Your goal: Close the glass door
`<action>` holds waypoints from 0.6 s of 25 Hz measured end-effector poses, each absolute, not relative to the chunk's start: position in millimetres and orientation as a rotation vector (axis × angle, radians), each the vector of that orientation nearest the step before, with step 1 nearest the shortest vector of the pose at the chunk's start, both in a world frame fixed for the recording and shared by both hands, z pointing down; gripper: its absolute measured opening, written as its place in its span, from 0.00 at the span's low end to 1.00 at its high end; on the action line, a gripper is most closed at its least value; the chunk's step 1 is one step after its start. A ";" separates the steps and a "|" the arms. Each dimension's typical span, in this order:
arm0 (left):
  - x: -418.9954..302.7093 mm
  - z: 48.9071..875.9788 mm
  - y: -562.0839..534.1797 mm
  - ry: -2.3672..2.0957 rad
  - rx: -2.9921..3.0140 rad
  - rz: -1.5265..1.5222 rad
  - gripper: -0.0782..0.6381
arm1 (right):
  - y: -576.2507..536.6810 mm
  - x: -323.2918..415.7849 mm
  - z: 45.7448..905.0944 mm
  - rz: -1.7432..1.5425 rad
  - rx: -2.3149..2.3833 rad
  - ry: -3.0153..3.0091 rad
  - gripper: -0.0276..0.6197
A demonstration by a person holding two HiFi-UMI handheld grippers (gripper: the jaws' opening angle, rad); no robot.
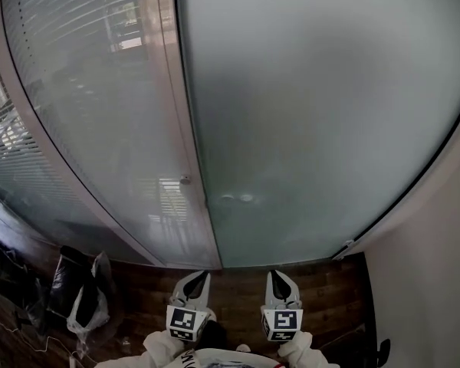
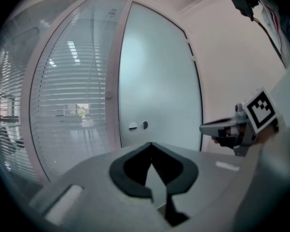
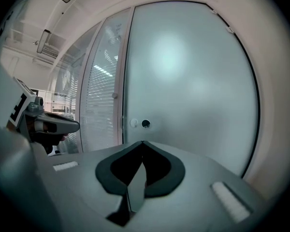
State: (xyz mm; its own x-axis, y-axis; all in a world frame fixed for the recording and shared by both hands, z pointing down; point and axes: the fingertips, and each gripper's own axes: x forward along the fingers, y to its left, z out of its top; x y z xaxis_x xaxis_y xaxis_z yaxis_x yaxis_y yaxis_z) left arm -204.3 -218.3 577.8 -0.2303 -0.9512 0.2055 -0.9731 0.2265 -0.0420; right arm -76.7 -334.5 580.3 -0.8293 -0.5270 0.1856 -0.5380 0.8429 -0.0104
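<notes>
A tall frosted glass door (image 1: pixel 314 106) fills the view ahead, its left edge against a pale frame post (image 1: pixel 180 129). Two small round lock fittings (image 1: pixel 238 198) sit low near that edge, and they show in the left gripper view (image 2: pixel 144 125) and the right gripper view (image 3: pixel 145 123) too. My left gripper (image 1: pixel 198 274) and right gripper (image 1: pixel 277 273) are held side by side, pointing at the door from a short distance and touching nothing. Both are shut and hold nothing. Each gripper shows in the other's view: the right gripper (image 2: pixel 203 127), the left gripper (image 3: pixel 77 125).
Left of the post is a glass partition (image 1: pixel 100 113) with blinds behind it and a small knob (image 1: pixel 185 179) on its frame. Bags (image 1: pixel 84 297) lie on the wooden floor (image 1: pixel 238 282) at the left. A white wall (image 1: pixel 429 267) closes in on the right.
</notes>
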 end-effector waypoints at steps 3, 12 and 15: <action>-176.3 578.6 -208.0 -2.365 1.853 0.243 0.11 | -325.2 -48.1 589.0 0.095 0.812 -2.839 0.05; -115.1 583.1 -163.5 -2.372 1.824 0.257 0.11 | -282.1 4.7 590.2 0.119 0.745 -2.855 0.05; -110.5 583.6 -147.3 -2.377 1.802 0.263 0.11 | -268.6 12.0 594.1 0.119 0.733 -2.849 0.05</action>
State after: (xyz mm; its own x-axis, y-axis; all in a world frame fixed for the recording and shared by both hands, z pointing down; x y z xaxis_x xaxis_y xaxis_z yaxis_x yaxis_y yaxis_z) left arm -110.5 -147.3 583.6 -0.2688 -0.9373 0.2217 -0.9631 0.2642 -0.0507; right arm 12.0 -268.6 594.1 -0.8576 -0.4695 0.2099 -0.4853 0.8738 -0.0287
